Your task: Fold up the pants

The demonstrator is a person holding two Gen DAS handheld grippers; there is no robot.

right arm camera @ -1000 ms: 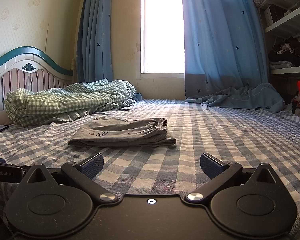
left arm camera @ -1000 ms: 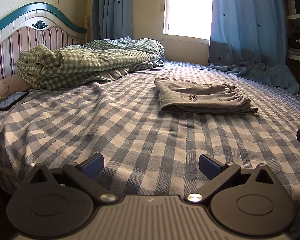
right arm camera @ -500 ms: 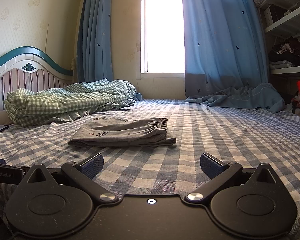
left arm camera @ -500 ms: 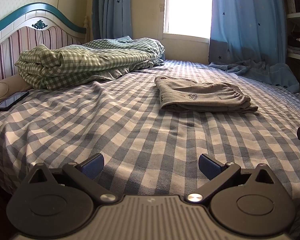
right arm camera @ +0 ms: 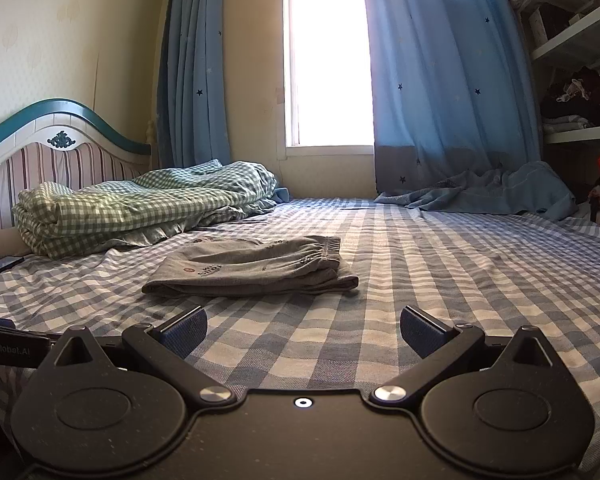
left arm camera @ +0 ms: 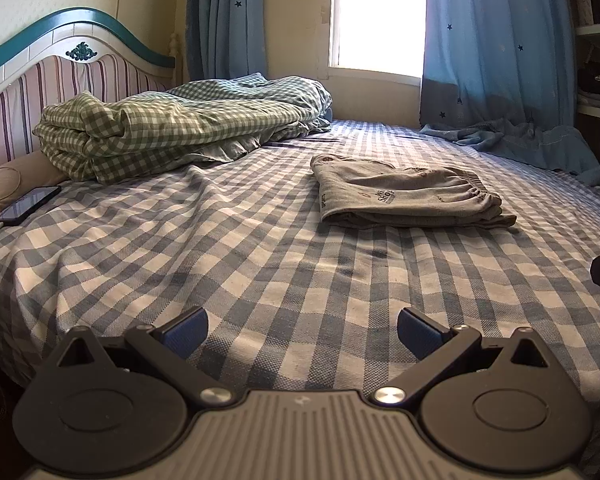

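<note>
— Pants [left arm camera: 408,200]: where did they lie?
— Grey and folded into a flat stack, they rested on the blue-checked bedsheet [left arm camera: 228,256] near the middle of the bed, elastic waistband toward the shelf side. Nothing touched them.
— And the grippers?
— The left gripper [left arm camera: 302,326] hung low over the near edge of the sheet, blue pads spread wide and holding nothing. The right gripper [right arm camera: 304,328] was likewise splayed and held nothing, well short of the pants [right arm camera: 256,266].
— Anything else on the bed?
— A green gingham duvet [left arm camera: 180,128] was bundled by the striped headboard [left arm camera: 60,76], and a phone [left arm camera: 26,206] lay beside a tan pillow [left arm camera: 16,178].
</note>
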